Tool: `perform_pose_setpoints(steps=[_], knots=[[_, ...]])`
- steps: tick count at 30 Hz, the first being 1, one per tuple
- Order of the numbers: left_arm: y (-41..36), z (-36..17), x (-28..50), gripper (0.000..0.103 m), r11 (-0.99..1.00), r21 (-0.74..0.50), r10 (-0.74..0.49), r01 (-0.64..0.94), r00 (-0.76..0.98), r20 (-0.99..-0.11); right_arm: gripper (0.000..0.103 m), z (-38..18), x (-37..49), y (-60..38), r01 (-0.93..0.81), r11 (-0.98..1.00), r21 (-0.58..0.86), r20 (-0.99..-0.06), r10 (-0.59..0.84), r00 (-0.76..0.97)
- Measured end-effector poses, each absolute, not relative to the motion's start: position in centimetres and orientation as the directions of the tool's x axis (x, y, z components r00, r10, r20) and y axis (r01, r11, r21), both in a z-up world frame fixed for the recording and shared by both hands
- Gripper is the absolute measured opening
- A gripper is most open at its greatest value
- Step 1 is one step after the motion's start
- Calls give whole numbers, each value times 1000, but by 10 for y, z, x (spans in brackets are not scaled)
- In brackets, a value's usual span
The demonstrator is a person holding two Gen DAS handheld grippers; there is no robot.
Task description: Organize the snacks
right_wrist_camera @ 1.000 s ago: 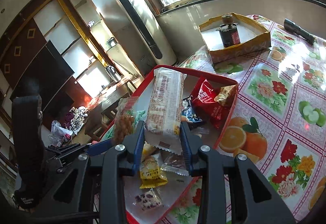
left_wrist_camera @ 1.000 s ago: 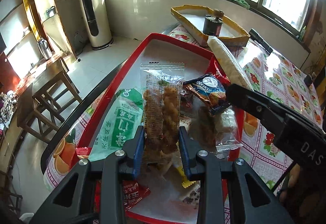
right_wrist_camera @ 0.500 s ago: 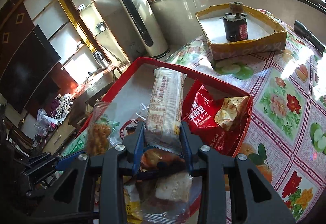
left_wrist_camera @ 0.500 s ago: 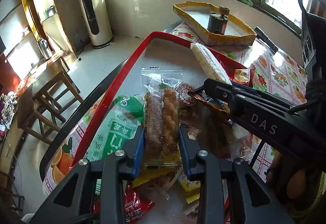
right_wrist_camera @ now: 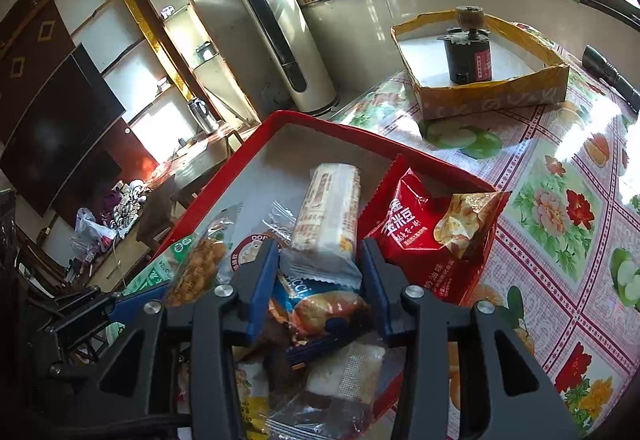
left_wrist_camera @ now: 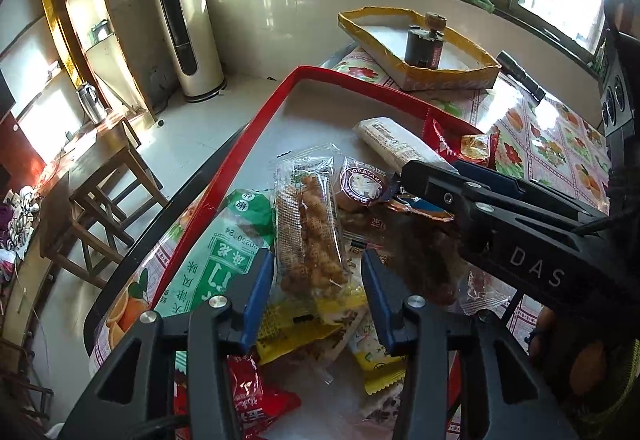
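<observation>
Two grippers: both over the red tray, each with jaws opening at this moment.
Green pack: leftmost, half on the tray's left rim; hardly shifted from a second ago.
Left gripper: jaws now spread, pads clear of the clear twist pack, which a second ago was pinched between them.
Twist pack: lies flat on the pile between the blue pads, its far end toward the tray's bare middle.
Meaning, left: I judge this snack as just set down; the hand is free for another piece.
Dorayaki: round brown cake pack just right of the twist pack, partly under the other tool's tip.
Right gripper: jaws also parting; the white bar, held tight a second ago, now rests between the pads, seemingly loose.
White bar: lies lengthwise on the tray, near end on a blue pack, beside the red bag.
Meaning, right: the bar looks released too, so both placings seem finished and sorting is partway.
In the way: packs overlap thickly under both tools, and the two tools are close together, so a clean next pick may snag neighbours.
Around, on the desk: yellow box holding a dark can, well apart from the tray; flashlight farther right.
</observation>
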State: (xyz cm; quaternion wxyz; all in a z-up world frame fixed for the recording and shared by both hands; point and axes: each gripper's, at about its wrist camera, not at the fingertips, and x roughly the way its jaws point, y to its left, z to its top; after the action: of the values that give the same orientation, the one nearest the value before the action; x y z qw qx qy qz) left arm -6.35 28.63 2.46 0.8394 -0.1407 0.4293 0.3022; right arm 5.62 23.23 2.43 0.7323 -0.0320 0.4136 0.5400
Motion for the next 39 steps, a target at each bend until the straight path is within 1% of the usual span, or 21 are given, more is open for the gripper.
perform_pose_setpoints(steps=[1, 2, 4, 7, 9, 12, 13, 15, 22, 24, 27, 32, 37, 39], knots=[[283, 26, -66, 51, 777, 26, 395, -629, 454, -799, 54, 26, 55, 229, -819, 411, 400, -634, 769, 76], [280, 28, -69, 58, 776, 29, 401, -630, 458, -793, 58, 28, 54, 225, -821, 408, 399, -629, 774, 79], [274, 32, -76, 64, 769, 38, 422, -639, 462, -780, 63, 33, 49, 218, -830, 393, 397, -619, 782, 75], [264, 37, -92, 64, 763, 46, 440, -645, 467, -767, 69, 39, 41, 205, -853, 355, 384, -604, 795, 59], [255, 41, -102, 64, 769, 66, 458, -636, 475, -751, 79, 45, 32, 197, -877, 315, 364, -594, 803, 42], [242, 44, -123, 73, 757, 120, 512, -643, 468, -720, 84, 52, 16, 182, -912, 231, 338, -577, 817, -7], [240, 44, -130, 74, 757, 122, 512, -642, 467, -721, 85, 54, 10, 177, -924, 204, 323, -575, 818, -21], [237, 42, -143, 74, 764, 122, 502, -634, 464, -730, 92, 57, -3, 166, -946, 157, 282, -579, 814, -38], [239, 43, -183, 74, 728, 58, 488, -683, 457, -743, 94, 51, -47, 125, -990, -25, 140, -593, 799, -104], [235, 43, -188, 74, 724, 54, 490, -687, 458, -742, 96, 45, -59, 113, -992, -73, 106, -596, 793, -122], [227, 43, -191, 74, 733, 59, 490, -678, 466, -736, 96, 36, -74, 104, -992, -116, 50, -610, 783, -122], [213, 43, -194, 74, 759, 74, 481, -647, 481, -733, 96, 28, -77, 105, -994, -97, 49, -621, 777, -106], [212, 47, -200, 74, 764, 48, 463, -643, 495, -735, 97, 29, -75, 110, -996, -79, 51, -619, 780, -93], [214, 49, -204, 74, 754, 38, 475, -656, 503, -722, 97, 29, -76, 113, -995, -84, 55, -619, 779, -100]])
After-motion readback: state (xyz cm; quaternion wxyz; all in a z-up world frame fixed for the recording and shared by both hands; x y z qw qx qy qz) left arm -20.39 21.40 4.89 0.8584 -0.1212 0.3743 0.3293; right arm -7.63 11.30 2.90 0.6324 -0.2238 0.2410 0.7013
